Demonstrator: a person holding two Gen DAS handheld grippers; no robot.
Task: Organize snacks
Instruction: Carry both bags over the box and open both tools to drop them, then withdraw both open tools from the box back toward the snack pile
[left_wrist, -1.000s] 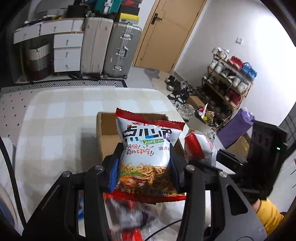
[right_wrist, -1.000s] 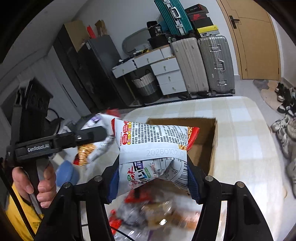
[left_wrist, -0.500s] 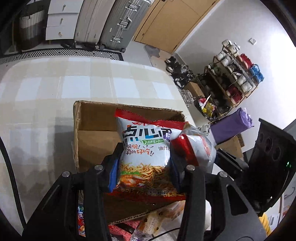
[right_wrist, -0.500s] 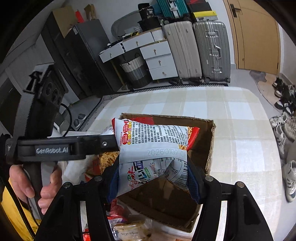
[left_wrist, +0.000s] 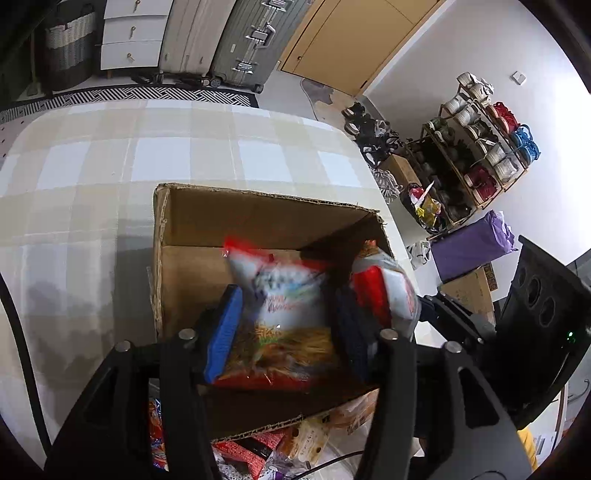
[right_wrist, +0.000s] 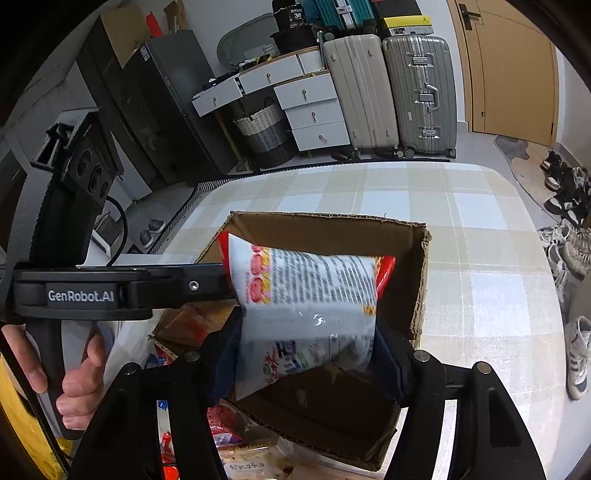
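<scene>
two crinkly snack bags (left_wrist: 284, 317) (right_wrist: 306, 306) over corrugated box (left_wrist: 192, 229), both grippers (left_wrist: 288, 325) (right_wrist: 306, 350) seemingly loosening.

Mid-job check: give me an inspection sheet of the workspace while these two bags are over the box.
Surface: checked tablecloth, box standing on it.
Job's things: open cardboard box; left snack bag and right snack bag both over its opening, blurred.
Clutter: loose snack packets by the box's near side.
Grippers: left gripper jaws have just been opening, bag looks loose between the fingers; right gripper jaws have also just been opening, pads seem to touch its bag.
Cables: black cable at the left edge of the left wrist view.
Surroundings: suitcases, drawers, shoe rack.
</scene>
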